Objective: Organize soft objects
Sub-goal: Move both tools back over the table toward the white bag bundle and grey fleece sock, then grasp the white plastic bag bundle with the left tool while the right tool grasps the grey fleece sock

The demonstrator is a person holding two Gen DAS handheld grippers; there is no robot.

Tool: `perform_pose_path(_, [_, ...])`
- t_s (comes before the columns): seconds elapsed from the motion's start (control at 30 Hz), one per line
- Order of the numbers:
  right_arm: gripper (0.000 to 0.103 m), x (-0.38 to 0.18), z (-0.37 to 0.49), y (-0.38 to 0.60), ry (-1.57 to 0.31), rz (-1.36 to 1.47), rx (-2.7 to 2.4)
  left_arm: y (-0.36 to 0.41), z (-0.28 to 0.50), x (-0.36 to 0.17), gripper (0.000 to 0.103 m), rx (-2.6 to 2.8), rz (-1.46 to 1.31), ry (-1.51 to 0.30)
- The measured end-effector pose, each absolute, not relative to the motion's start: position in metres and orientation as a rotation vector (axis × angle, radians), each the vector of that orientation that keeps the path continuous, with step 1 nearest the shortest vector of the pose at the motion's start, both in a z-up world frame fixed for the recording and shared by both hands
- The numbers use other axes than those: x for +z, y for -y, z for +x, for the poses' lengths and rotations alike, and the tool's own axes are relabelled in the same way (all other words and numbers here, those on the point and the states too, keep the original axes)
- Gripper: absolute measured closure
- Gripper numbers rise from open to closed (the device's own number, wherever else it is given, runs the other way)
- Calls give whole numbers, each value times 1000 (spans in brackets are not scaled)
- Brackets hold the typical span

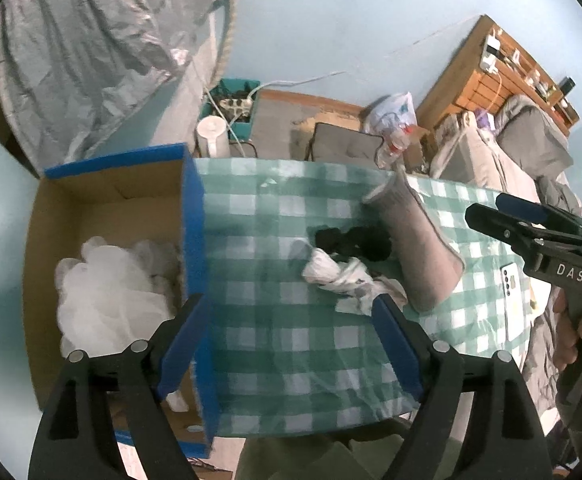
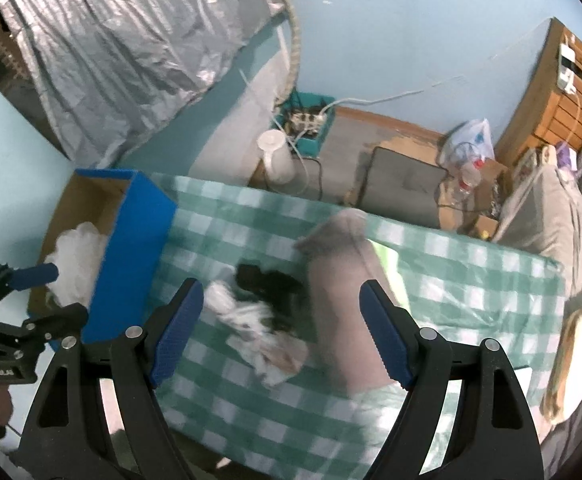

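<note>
With both the left gripper (image 1: 291,340) and right gripper (image 2: 281,332) spread open and empty, drop the right one squarely over the crumpled white cloth (image 2: 259,332) mid-tabletop (image 2: 471,280), pinch its bulk, then carry it into the box (image 1: 193,216) at the left edge.

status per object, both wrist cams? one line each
left gripper: open, empty, above the table
right gripper: open, empty
cardboard box: open-topped, white puff inside
grey sock: lying flat on the checked cloth
black item: crumpled on the cloth
white cloth: crumpled beside the black item
</note>
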State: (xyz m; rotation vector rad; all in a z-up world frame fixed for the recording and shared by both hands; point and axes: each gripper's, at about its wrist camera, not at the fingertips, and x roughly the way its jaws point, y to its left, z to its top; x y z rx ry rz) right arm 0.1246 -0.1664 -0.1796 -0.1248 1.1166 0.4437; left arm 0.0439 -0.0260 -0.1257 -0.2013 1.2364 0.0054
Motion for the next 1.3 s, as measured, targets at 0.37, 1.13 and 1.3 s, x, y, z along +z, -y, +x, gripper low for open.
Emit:
perform_pose_path(0.37, [22, -204, 130, 204, -1134, -160, 435, 60, 63, -160, 18, -20, -211, -1324])
perform_pose_path(1.13, [22, -272, 154, 217, -1191, -260, 547, 81, 102, -248, 18, 165, -400, -1510])
perform_pose_path(1.3, [22, -286, 163, 208, -1208, -318, 561, 80, 104, -263, 18, 198, -441, -1536])
